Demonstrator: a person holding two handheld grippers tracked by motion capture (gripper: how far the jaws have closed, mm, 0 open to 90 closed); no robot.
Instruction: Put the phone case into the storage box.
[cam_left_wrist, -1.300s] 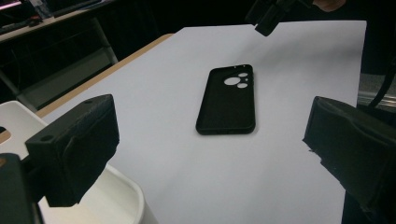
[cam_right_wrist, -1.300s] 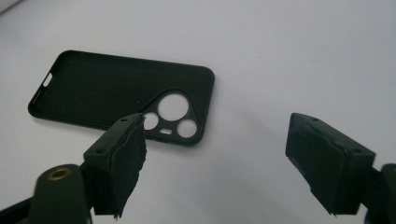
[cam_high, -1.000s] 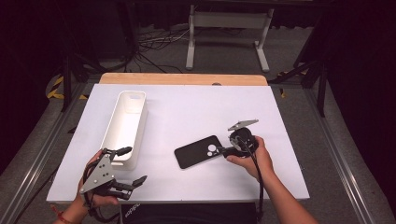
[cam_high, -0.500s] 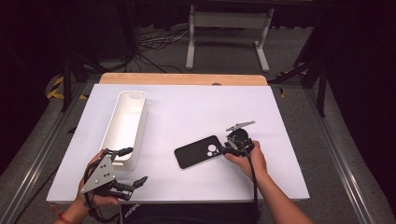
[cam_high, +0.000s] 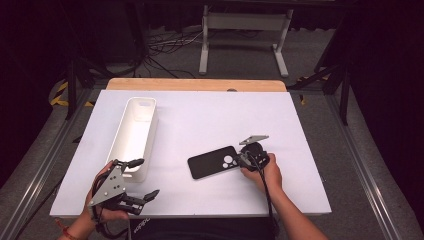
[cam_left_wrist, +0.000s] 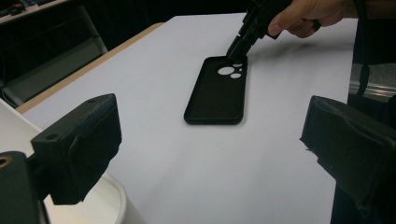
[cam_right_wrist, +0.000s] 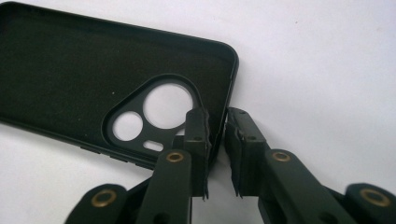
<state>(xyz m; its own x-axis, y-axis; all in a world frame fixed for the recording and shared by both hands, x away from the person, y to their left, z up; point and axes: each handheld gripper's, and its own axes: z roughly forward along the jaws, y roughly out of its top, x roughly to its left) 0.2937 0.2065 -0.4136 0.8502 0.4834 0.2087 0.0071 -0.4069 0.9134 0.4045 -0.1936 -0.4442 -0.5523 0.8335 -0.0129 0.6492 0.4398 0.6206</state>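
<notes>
Nearest, the left gripper (cam_high: 142, 187) rests with jaws wide apart beside the white bin (cam_high: 134, 135). Farther on, the right gripper (cam_right_wrist: 215, 128) has just been closing and seems to pinch the black phone case's (cam_high: 214, 161) end wall mid-table.

text: none legible | labels: none | brands: none | numbers: none | signs: none

A white surface (cam_high: 200, 120) with a wooden strip (cam_high: 195, 84) along its far edge stands on grey floor (cam_high: 320, 55). Behind it, a white metal stand (cam_high: 245, 22) and loose cables (cam_high: 165, 47) lie before a dark, unlit background.
</notes>
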